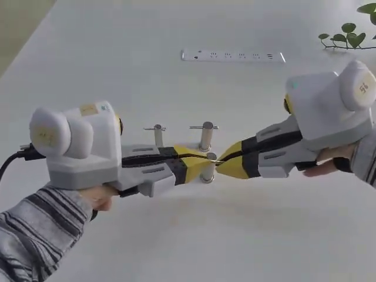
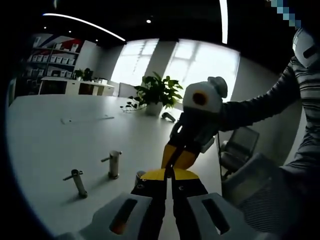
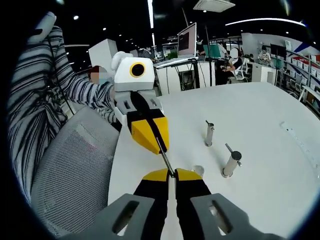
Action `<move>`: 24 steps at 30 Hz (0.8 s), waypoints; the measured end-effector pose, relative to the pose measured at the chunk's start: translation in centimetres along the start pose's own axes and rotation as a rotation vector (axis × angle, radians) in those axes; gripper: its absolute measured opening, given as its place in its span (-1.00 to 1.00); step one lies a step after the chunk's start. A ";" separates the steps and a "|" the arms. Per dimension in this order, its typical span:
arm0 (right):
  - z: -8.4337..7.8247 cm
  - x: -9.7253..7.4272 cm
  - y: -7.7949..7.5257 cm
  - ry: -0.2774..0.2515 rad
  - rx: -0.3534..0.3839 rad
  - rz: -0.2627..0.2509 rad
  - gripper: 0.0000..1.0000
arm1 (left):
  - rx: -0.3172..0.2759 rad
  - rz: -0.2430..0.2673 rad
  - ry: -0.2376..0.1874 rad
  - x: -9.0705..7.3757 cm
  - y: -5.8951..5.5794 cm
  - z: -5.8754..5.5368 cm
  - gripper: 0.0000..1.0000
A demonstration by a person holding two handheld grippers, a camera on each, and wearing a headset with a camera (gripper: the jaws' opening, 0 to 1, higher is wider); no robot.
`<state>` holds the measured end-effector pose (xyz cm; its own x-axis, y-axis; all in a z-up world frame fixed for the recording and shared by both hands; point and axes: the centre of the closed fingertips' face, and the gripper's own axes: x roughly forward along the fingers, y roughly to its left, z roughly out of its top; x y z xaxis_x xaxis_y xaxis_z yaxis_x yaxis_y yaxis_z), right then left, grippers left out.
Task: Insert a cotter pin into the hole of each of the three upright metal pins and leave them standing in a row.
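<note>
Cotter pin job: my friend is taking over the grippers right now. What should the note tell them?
Left gripper: shut on one end of the loose cotter pin.
Right gripper: shut on its other end, tips almost meeting the left one's.
Things: three metal pins stand on the white table. The loose cotter pin is held by the top of the nearest metal pin.
Done: the back-left metal pin and back-right metal pin each have a cotter pin through the top.
Left: get this one through the nearest metal pin (the hole is hidden), then leave all three standing in a row.
</note>
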<state>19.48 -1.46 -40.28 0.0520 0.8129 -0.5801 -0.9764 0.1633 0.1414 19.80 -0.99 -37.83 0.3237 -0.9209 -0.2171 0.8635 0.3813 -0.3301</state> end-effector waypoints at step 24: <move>-2.1 -0.6 -1.6 0.165 -0.272 -0.063 -1.00 | 0.211 0.212 0.070 0.9 3.5 -1.6 -0.39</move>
<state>20.62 -3.37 -41.84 0.1015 0.7005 -0.7064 -0.9937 0.0374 -0.1056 22.51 -0.39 -40.69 0.4839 -0.8123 -0.3257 0.8433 0.5322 -0.0746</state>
